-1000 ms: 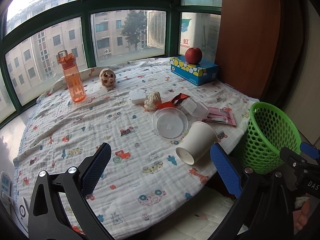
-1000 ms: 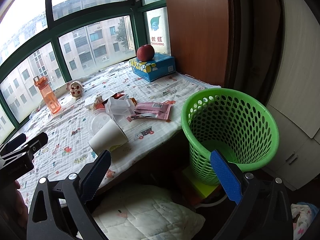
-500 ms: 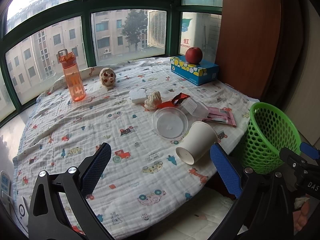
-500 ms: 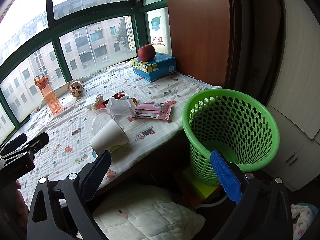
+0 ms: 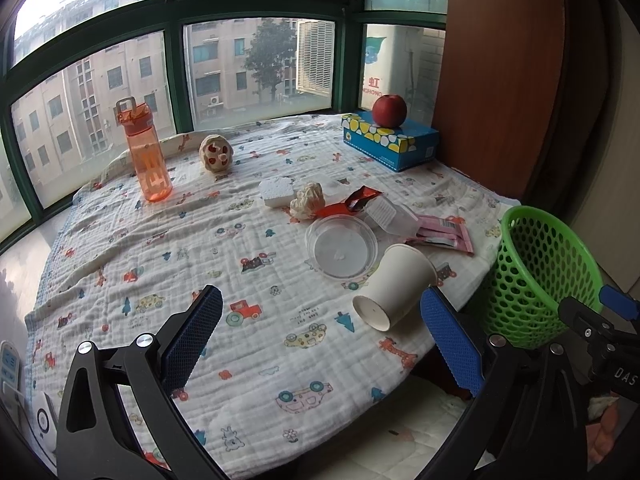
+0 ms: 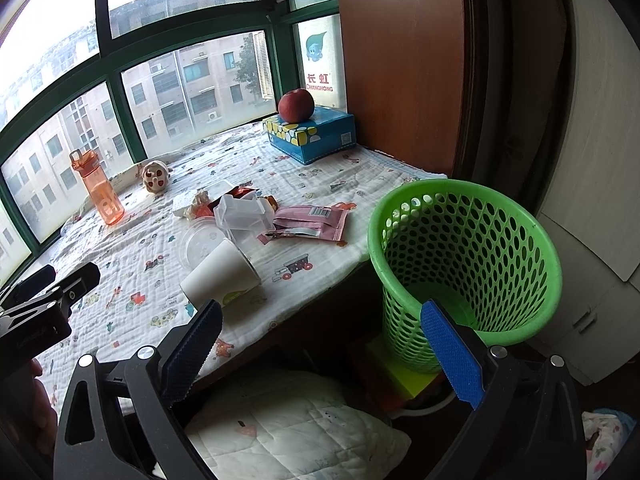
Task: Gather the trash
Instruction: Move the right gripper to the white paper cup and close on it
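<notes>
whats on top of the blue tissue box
A red apple sits on the blue tissue box, near its far end. The box top under the apple is hidden.

A white paper cup (image 5: 394,286) lies on its side on the printed cloth, near the edge. Just behind it are a clear round plastic lid (image 5: 341,245), pink foil wrappers (image 5: 444,233), a crumpled tissue (image 5: 307,199) and a red wrapper (image 5: 352,204). A green perforated plastic basket (image 6: 466,270) stands upright beside the edge.
</notes>
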